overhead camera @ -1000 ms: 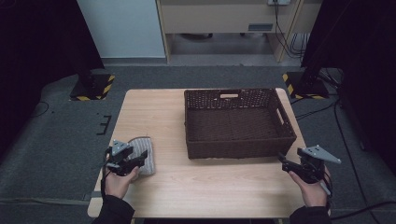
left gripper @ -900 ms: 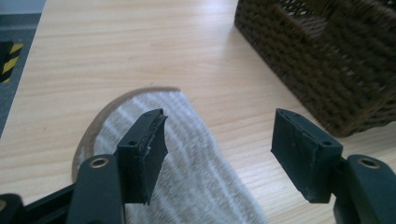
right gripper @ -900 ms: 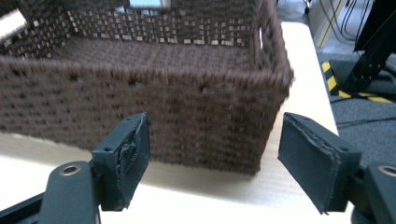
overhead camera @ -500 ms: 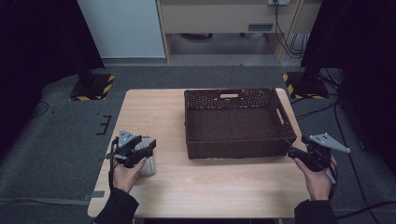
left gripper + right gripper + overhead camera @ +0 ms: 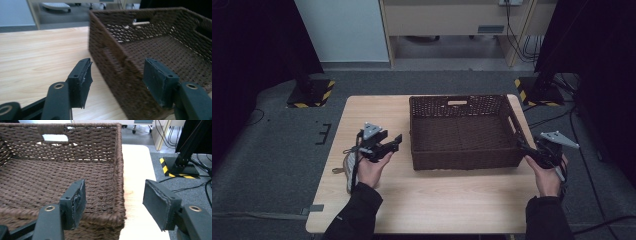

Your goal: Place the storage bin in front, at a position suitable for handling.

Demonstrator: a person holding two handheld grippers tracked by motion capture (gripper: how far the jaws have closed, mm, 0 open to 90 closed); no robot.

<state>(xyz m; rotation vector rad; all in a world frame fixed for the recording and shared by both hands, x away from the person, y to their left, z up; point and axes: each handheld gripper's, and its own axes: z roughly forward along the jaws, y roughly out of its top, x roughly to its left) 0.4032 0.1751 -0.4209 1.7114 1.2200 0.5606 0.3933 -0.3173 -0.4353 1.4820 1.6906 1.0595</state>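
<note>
Both tools have closed in on the basket mid-tabletop, jaws closing but empty. Left tool straddles its near-left corner, right tool its near-right corner. We risk pads glancing off the rims and skewing the basket.

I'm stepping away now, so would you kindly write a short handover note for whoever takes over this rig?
Left gripper: open, its fingers astride the basket's left wall, closing in, nothing gripped yet.
Right gripper: open, fingers astride the right wall near the front corner, also closing in.
Basket sits on the table. A small grey thing lies under the left forearm.
Done: both grippers lined up on the walls.
Left: probably close on both walls and move the basket.
</note>
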